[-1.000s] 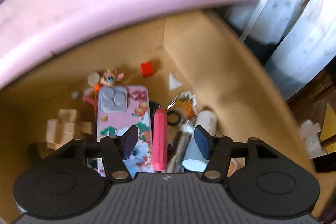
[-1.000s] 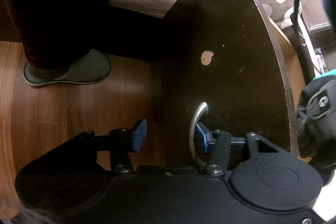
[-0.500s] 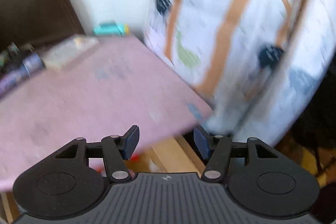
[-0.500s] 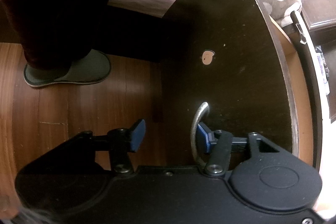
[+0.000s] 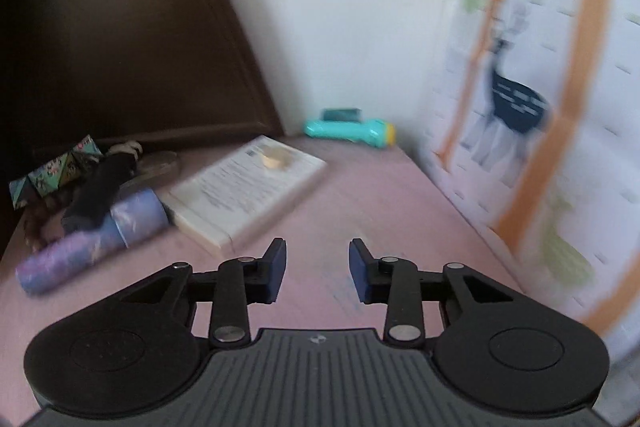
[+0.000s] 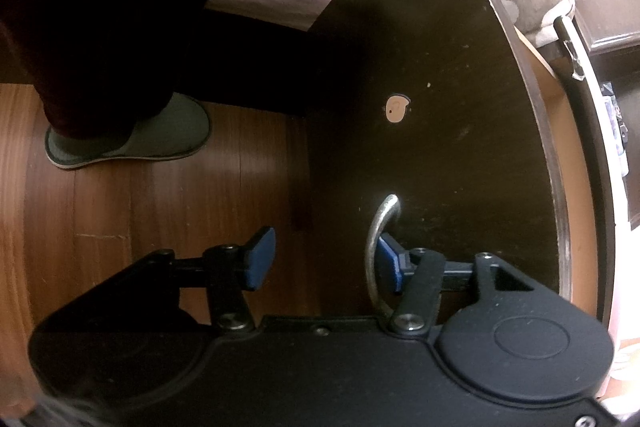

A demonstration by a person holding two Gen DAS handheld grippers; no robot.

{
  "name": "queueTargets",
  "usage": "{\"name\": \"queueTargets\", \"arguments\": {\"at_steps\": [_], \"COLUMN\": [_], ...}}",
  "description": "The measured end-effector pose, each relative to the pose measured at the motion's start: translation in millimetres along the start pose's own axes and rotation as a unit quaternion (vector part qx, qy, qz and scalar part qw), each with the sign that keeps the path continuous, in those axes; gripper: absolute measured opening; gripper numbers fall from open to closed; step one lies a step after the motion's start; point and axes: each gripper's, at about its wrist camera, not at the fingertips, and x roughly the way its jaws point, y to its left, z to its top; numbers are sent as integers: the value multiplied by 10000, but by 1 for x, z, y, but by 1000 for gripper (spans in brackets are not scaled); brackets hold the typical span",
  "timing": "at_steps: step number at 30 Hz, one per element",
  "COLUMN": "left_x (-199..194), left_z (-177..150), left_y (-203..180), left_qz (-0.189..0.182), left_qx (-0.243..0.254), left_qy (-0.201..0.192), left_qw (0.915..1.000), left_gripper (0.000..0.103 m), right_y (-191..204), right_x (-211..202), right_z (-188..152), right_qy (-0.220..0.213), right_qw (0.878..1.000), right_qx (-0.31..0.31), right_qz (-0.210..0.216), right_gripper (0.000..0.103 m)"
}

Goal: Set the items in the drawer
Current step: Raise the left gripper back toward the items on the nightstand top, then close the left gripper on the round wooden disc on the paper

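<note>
Pink tabletop (image 5: 360, 195) now fills view: left gripper (image 5: 317, 273) (gaping, empty) has swung off the drawer (image 6: 440, 107) toward remaining items; right gripper (image 6: 320, 259), spread, keeps one finger hooked behind the handle (image 6: 378, 239).

The left wrist camera sits just behind the left gripper (image 5: 316, 275), low over a pink tabletop (image 5: 360, 195), and faces forward toward the white wall corner, with a book (image 5: 248, 187) and a teal flashlight (image 5: 348, 133) ahead. The right wrist camera looks steeply down past the right gripper (image 6: 324, 261), close against the dark drawer front (image 6: 432, 131) and its metal handle (image 6: 380, 247), with wood floor (image 6: 120, 211) below. The 2 views share no part of the scene.
</note>
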Motion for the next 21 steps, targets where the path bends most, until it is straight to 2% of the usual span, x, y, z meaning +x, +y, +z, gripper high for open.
{"name": "queueTargets", "arguments": {"at_steps": [5, 13, 16, 21], "left_x": [35, 89, 100, 112], "left_z": [22, 39, 43, 50], "left_y": [14, 25, 30, 27], "left_qz": [241, 424, 423, 449], "left_qx": [-93, -83, -204, -102], "left_qy": [-179, -118, -169, -126], "left_qw": [9995, 9990, 9988, 9989], "left_gripper": [34, 34, 34, 34], "right_y": [1, 1, 1, 1], "right_x": [1, 1, 2, 3], "right_z": [0, 0, 1, 1], "right_qy": [-16, -40, -30, -28], "right_qw": [10000, 10000, 10000, 10000], "right_qx": [-38, -32, -17, -25], "right_qz": [-24, -25, -25, -28], "right_gripper": [58, 59, 60, 60]}}
